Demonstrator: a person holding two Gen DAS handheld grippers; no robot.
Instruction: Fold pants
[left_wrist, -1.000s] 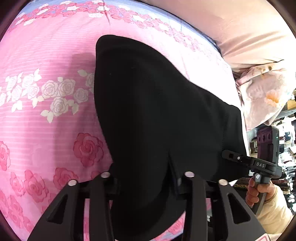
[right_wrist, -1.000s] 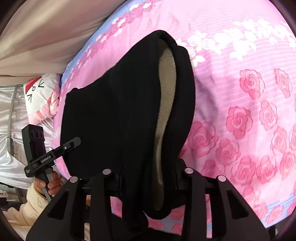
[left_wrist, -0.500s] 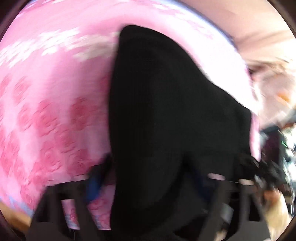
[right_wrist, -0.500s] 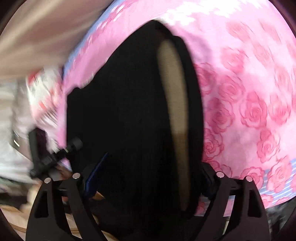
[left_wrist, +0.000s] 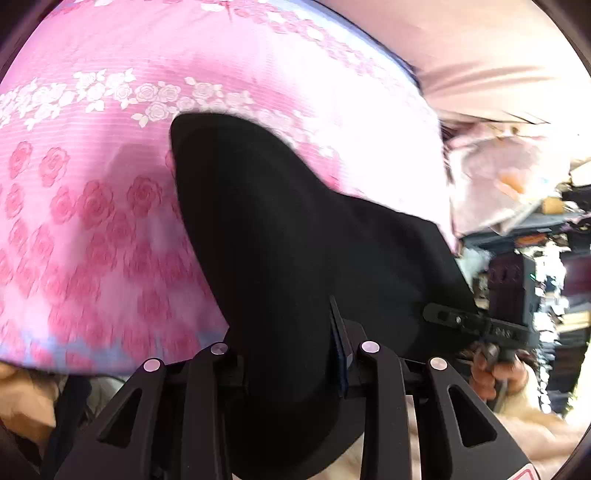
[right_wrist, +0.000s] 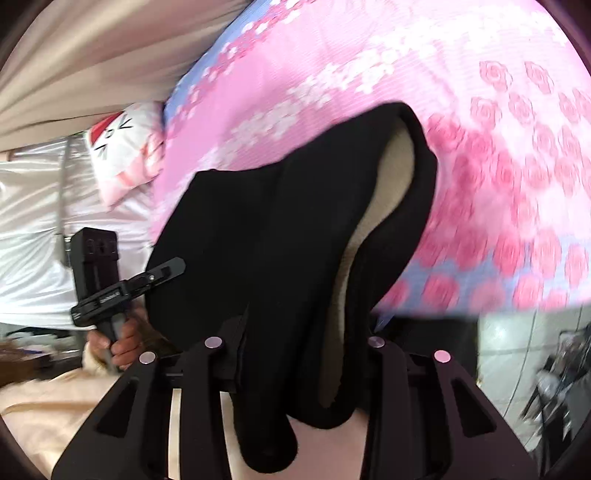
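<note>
Black pants (left_wrist: 295, 240) with a beige fleece lining (right_wrist: 391, 173) hang lifted over a pink rose-print bed, stretched between both grippers. In the left wrist view my left gripper (left_wrist: 293, 354) has a thick bunch of the black cloth between its fingers, and its jaws are closing on it. My right gripper (right_wrist: 295, 347) grips the waist end of the pants (right_wrist: 277, 240), jaws likewise closing on a fold that shows the lining. A person's hand (left_wrist: 495, 373) holds the right gripper's handle, and another hand (right_wrist: 122, 343) holds the left one. The pants' far end still touches the sheet.
The pink bedsheet (left_wrist: 92, 184) spreads behind and to the sides of the pants. A beige curtain (left_wrist: 480, 44) hangs beyond the bed. A cat-face pillow (right_wrist: 118, 147) and white satin cloth (right_wrist: 29, 240) lie at one end. Tiled floor (right_wrist: 517, 350) shows past the bed's near edge.
Both grippers have risen and drawn back toward the bed's near edge, taking the pants up with them. Midway the fingers stood wider apart; now they are close on the cloth again.
</note>
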